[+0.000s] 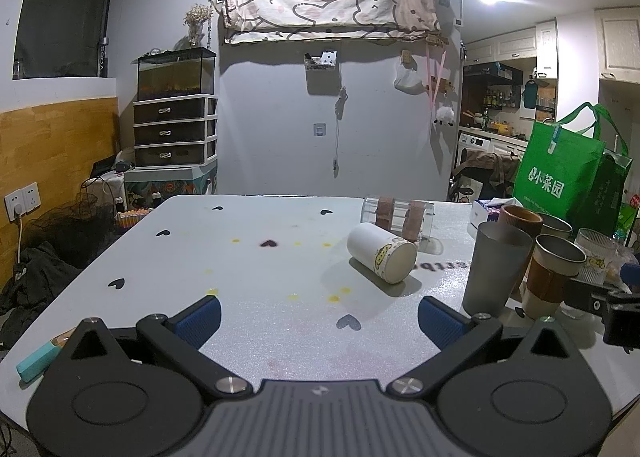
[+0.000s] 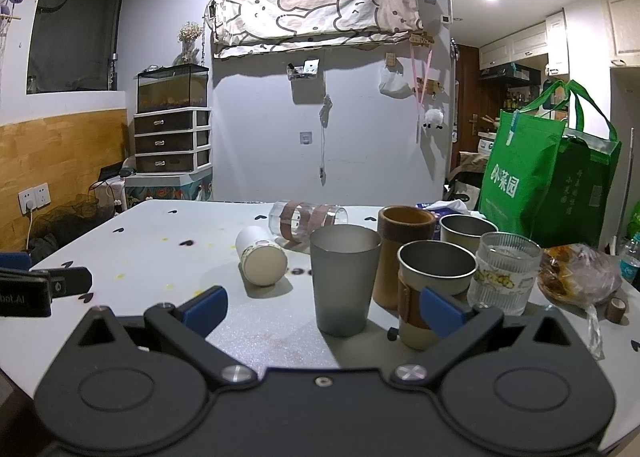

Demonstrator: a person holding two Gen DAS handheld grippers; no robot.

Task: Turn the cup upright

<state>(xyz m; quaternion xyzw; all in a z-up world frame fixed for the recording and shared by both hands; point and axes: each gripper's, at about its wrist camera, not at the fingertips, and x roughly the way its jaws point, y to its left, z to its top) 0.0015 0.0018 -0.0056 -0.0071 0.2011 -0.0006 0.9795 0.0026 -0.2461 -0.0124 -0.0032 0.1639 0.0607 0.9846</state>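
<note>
The white cup (image 1: 381, 258) is seen lying on its side on the surface (image 1: 256, 277), just in front of a clear tumbler (image 1: 398, 216) that is also tipped over, and left of a cluster of upright cups. Both the left hand-held gripper (image 1: 319, 316) and the right hand-held gripper (image 2: 325, 309) are held spread wide, with nothing between the jaws, well short of the cup.

The cup is judged to be light and stiff, probably paper or thin plastic, with a smooth wall that could roll or slip away if nudged. A hold across the middle of the body, from the sides, is thought safest; too hard a squeeze might dent it.

In the left view, the cup's printed band and side wall are shown, with open surface all round its near side. In the right view, its flat round end is faced more squarely, and the grey tumbler (image 2: 343, 279) is shown standing close to that approach, along with a ribbed glass (image 2: 503, 272) and a green bag (image 2: 540, 177).
</note>
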